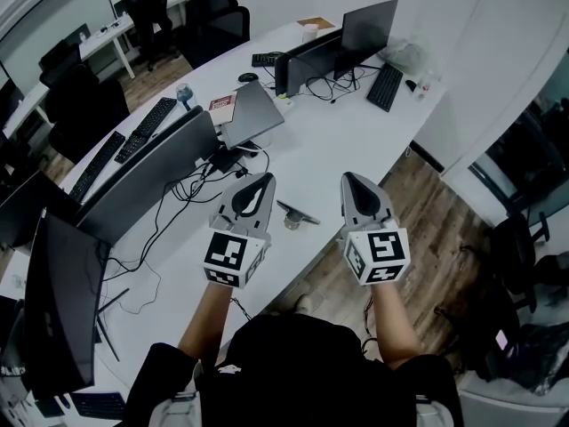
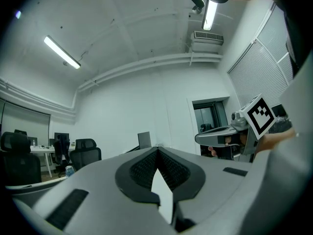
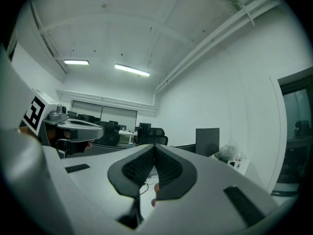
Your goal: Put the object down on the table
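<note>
I hold both grippers up in the air over the near edge of the white table [image 1: 356,132], with their cameras facing across the room. My left gripper [image 1: 267,179] is shut, its ribbed pads [image 2: 142,168] meeting at the tip with nothing between them. My right gripper [image 1: 348,178] is also shut and empty, its tips [image 3: 154,147] touching. On the table below and between them lies a small dark flat object [image 1: 298,212] with a grey round piece [image 1: 292,224] beside it. Neither gripper touches it.
Several monitors [image 1: 156,181] stand along the table's middle with loose black cables [image 1: 182,189], keyboards [image 1: 385,85] and a laptop [image 1: 253,114]. Office chairs [image 1: 213,20] are at the far side. Wooden floor [image 1: 444,212] runs to the right of the table edge.
</note>
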A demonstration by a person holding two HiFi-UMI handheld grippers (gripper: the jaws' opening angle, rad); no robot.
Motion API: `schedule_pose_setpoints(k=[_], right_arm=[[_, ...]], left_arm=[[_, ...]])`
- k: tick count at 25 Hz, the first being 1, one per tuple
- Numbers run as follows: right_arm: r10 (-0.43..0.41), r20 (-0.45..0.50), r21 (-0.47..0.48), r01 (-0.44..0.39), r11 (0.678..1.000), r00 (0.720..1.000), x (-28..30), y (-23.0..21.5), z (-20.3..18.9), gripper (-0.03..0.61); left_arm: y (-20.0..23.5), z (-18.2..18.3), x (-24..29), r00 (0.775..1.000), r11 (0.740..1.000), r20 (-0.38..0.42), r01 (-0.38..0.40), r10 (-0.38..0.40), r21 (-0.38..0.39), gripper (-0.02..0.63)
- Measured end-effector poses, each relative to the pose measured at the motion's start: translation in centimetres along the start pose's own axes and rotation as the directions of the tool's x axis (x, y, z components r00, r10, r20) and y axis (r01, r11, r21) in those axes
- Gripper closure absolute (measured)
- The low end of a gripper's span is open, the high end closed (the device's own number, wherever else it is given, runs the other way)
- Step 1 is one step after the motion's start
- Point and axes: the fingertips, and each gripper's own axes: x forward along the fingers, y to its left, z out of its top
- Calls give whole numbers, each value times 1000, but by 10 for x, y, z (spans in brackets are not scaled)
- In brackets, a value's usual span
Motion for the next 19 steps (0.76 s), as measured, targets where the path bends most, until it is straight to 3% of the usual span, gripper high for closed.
schedule_pose_setpoints(k=[19], right_arm=[[13, -17, 14, -13, 1000, 1000, -2, 4, -5, 554]], left_arm=[[-1, -6, -1, 1000, 1000, -17, -6, 6, 3, 600]])
